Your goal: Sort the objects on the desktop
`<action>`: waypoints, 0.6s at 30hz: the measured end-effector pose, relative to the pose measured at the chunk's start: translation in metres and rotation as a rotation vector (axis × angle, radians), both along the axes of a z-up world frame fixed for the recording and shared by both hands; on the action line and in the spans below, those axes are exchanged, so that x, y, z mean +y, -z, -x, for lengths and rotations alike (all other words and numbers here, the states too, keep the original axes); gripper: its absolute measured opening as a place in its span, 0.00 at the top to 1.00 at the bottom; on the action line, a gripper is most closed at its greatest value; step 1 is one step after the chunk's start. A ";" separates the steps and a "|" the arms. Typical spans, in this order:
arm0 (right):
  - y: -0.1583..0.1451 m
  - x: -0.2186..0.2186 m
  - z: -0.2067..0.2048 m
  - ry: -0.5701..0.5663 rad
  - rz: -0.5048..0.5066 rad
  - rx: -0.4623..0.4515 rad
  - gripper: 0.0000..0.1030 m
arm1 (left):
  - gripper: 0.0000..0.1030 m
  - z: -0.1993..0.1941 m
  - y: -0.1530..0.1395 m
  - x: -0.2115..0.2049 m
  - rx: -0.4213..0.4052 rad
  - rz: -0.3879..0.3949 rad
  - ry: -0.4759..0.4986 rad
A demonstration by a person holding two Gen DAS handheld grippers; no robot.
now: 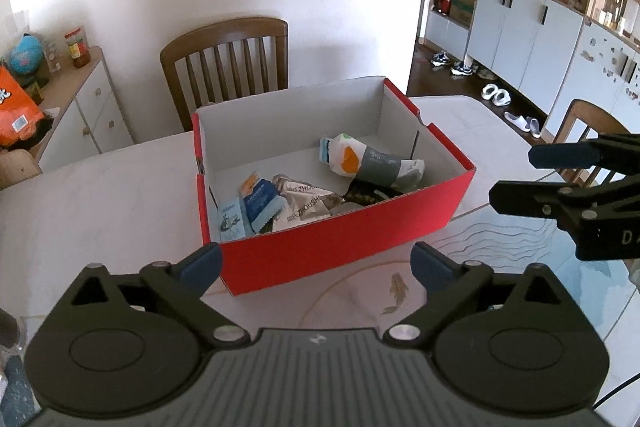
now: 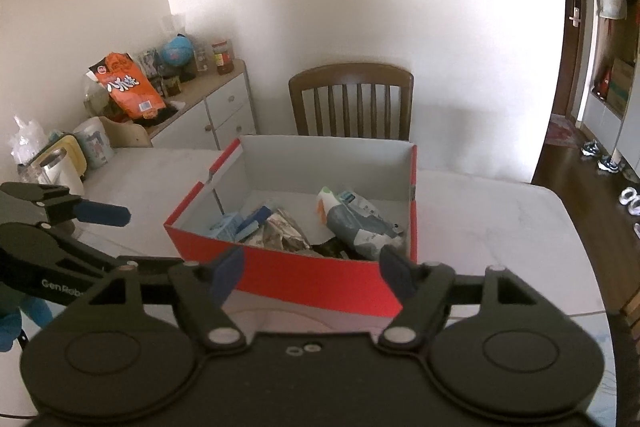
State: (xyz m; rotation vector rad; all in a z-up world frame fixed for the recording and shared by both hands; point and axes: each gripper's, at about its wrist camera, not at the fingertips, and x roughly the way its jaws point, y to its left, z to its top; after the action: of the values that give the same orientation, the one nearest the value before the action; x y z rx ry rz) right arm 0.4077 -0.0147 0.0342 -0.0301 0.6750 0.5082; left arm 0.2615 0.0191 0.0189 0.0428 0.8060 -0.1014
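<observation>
A red cardboard box [image 1: 344,247] with a white inside stands on the white table [image 1: 100,199]. It holds several snack packets: a white, orange and grey pouch [image 1: 368,161], a crumpled beige wrapper [image 1: 308,203] and blue sachets [image 1: 248,207]. My left gripper [image 1: 316,263] is open and empty just in front of the box's near wall. My right gripper [image 2: 312,273] is open and empty in front of the box [image 2: 312,279], and shows at the right of the left wrist view [image 1: 520,175]. The left gripper shows at the left of the right wrist view [image 2: 104,215].
A wooden chair [image 1: 228,63] stands behind the table. A white sideboard [image 2: 216,111] with an orange snack bag [image 2: 128,87], a globe and jars is at the left. A kettle and cups [image 2: 60,163] sit on the table's left end. A second chair [image 1: 588,127] is at the right.
</observation>
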 end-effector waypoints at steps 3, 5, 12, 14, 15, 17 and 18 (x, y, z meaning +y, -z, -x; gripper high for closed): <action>0.000 0.000 0.003 -0.005 -0.001 -0.002 0.21 | 0.02 0.003 0.000 0.000 -0.007 0.000 -0.006; -0.001 0.001 0.005 -0.011 -0.001 -0.007 0.19 | 0.02 0.005 0.000 0.000 -0.009 -0.006 -0.010; -0.005 0.003 0.014 -0.023 -0.013 -0.028 0.06 | 0.02 0.016 -0.001 -0.004 -0.019 -0.022 -0.016; -0.005 0.002 0.017 -0.021 -0.017 -0.034 0.02 | 0.02 0.018 -0.001 -0.004 -0.015 -0.021 -0.022; -0.005 0.001 0.019 -0.019 -0.018 -0.041 0.00 | 0.02 0.019 -0.002 -0.004 -0.009 -0.026 -0.031; -0.004 0.000 0.021 -0.010 -0.016 -0.046 0.00 | 0.02 0.020 -0.001 -0.005 -0.003 -0.040 -0.035; -0.004 -0.001 0.022 -0.006 -0.019 -0.044 0.00 | 0.02 0.021 -0.001 -0.005 -0.003 -0.041 -0.040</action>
State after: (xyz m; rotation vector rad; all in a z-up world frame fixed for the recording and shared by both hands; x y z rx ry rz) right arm 0.3862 -0.0154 0.0385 -0.0257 0.6275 0.5182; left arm 0.2409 0.0146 0.0201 0.0659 0.8057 -0.0470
